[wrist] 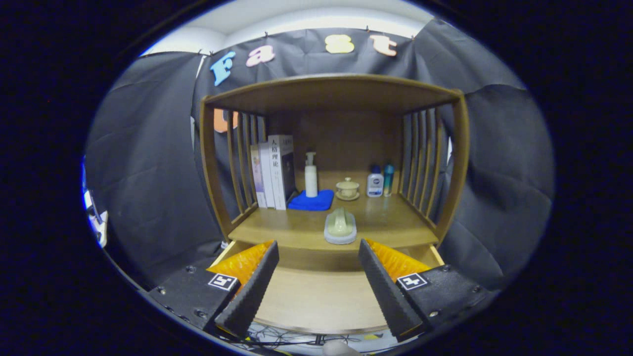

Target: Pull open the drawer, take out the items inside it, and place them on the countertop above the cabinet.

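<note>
Drawer (316, 296) stands pulled open under the tabletop (395, 222), its bare floor between the fingers of the wide, empty claw (319, 284), while a pale brush-like item (340, 226) sits near the tabletop's front edge, apparently already lifted out.

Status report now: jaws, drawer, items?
Gripper jaws open, holding nothing, above pulled-out drawer. Drawer floor bare where seen. Pale lidded dish on countertop just beyond jaws. Nothing in the way.

countertop (385, 220) | on it: books (272, 173), blue cloth (311, 201), lidded cup (347, 188), brush (340, 226), two bottles (380, 181)
</note>
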Tool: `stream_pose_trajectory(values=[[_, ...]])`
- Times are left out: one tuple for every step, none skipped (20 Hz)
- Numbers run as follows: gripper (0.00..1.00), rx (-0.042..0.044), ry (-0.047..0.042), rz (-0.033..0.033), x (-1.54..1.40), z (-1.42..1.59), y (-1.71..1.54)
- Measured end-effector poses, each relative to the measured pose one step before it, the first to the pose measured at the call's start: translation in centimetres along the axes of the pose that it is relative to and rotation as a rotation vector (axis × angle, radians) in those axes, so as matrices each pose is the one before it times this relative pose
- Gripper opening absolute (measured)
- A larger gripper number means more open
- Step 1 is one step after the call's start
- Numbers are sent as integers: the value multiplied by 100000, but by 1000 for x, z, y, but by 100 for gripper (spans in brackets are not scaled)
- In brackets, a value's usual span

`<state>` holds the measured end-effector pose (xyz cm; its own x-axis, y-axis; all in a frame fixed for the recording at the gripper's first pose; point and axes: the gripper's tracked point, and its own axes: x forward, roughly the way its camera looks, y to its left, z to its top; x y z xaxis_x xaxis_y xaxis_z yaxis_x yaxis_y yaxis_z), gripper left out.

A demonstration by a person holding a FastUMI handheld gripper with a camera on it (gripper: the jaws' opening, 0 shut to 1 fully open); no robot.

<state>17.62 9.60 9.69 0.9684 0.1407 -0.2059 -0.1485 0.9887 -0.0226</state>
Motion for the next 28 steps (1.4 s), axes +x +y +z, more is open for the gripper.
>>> stream_pose_trajectory(values=[[100,91,-2583,659,-777,-408,306],[100,476,-2554,647,-848,-447,495],[100,-158,-1567,315,-765,-726,166],[100,-511,-1328,-776,-686,-623,-36],[100,-834,-2067,-1305,-816,-688,-35],[100,-968,-1496,-1105,-887,-716,-1],[100,-955,-1599,-838,-715,-763,61],[100,-737,-888,-1110,-725,-816,0],[100,-1107,122,-646,-580,-864,-41],[100,-1904,309,-14,-735,-1235,14],[100,-544,487,-347,-534,-920,-80],[100,388,-177,-244,-580,-827,-35],[100,788,812,-432,-469,-1103,-85],[100,1104,856,-648,-524,-1046,-184],[100,1607,549,-1318,-783,-1045,-294],[100,1297,1275,-349,-648,-1034,-118],[100,1939,1010,-21,-522,-1258,68],[100,2447,443,948,-495,-1005,204],[100,1641,887,1473,-49,-1092,197],[100,678,1112,760,9,-1065,39],[100,-124,1150,-102,230,-973,-90],[100,-559,313,-583,402,-667,-224],[100,-540,631,-684,679,-685,-155],[100,-295,1355,-862,574,-615,-219],[100,206,630,-366,761,-251,-55],[100,-158,140,-360,705,-140,-108],[100,-239,323,-924,684,-128,-250],[100,-288,53,-540,656,-183,-99]])
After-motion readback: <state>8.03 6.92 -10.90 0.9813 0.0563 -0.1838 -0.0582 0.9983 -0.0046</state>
